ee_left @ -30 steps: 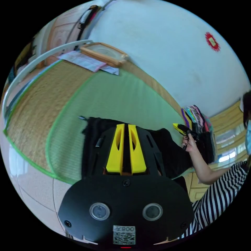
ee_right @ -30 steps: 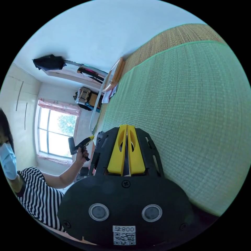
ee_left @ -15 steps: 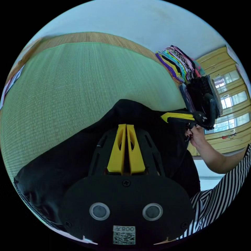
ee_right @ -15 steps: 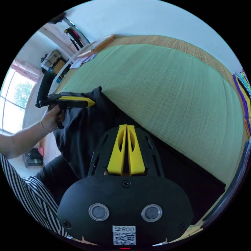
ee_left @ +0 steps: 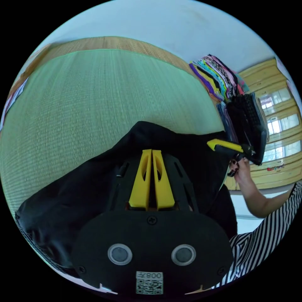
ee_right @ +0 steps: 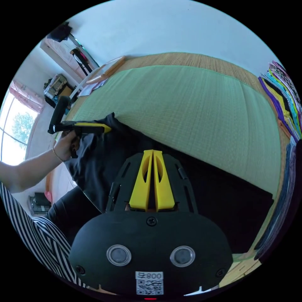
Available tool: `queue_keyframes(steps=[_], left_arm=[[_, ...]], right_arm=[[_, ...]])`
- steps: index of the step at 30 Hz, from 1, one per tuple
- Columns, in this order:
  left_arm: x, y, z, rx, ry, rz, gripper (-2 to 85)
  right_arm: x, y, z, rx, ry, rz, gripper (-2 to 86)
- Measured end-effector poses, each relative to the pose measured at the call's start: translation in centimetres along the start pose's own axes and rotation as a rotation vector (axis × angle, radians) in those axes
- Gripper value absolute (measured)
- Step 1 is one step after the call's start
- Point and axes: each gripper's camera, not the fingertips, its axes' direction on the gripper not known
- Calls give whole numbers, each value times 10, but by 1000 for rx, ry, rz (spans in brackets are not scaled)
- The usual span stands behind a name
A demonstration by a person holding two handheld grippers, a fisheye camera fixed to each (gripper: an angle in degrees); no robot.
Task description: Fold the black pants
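The black pants lie stretched across the near part of the green mat, also seen as black pants in the right gripper view. My left gripper is shut on the pants' edge. It appears as the left gripper in a hand, pinching a raised corner of the cloth. My right gripper is shut on the fabric too. In the left gripper view the right gripper, held by a hand, meets the pants' far edge.
A stack of colourful folded clothes stands at the mat's end, next to a wooden cabinet. A wooden frame lies at the mat's other end. A person in a striped top stands beside the mat. A straw mat runs along the wall.
Both views have swung round towards the mat since a second ago. The pants now lie lower and more stretched, and the two grippers stand a little farther apart than half a second ago.
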Motion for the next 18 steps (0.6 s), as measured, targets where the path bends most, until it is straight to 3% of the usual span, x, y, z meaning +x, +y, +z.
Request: queue_keyframes(steps=[12,18], left_arm=[[101,-58,33,-37,3,66,10],[168,-89,49,-12,47,214,51]], right_arm=[[51,50,-33,61,29,104,1],[74,70,-54,102,-1,80,3]])
